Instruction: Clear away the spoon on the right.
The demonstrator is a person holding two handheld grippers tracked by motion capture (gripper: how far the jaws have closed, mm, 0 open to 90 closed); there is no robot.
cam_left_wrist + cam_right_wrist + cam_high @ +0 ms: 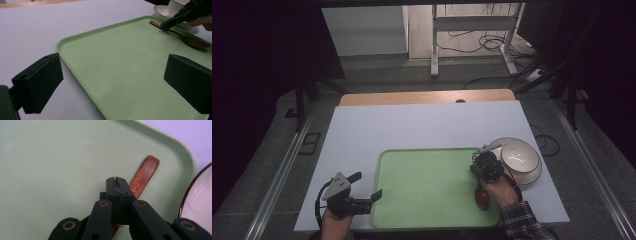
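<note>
A brown wooden spoon (482,196) lies along the right side of a green tray (427,187). My right gripper (476,169) is over its handle, shut, with the pads pressed together and nothing between them. In the right gripper view the closed tips (117,182) sit on or just above the spoon handle (146,171), which runs underneath them. The left gripper view shows the same tip (166,25) at the spoon (192,41). My left gripper (368,185) stands open just off the tray's front left corner, its wide jaws (112,76) holding nothing.
A white bowl (518,154) sits on a white plate (534,175) just right of the tray, close to my right hand. The tray rim (75,37) rests on a pale sheet over the wooden table (427,97). Table legs and cables lie beyond.
</note>
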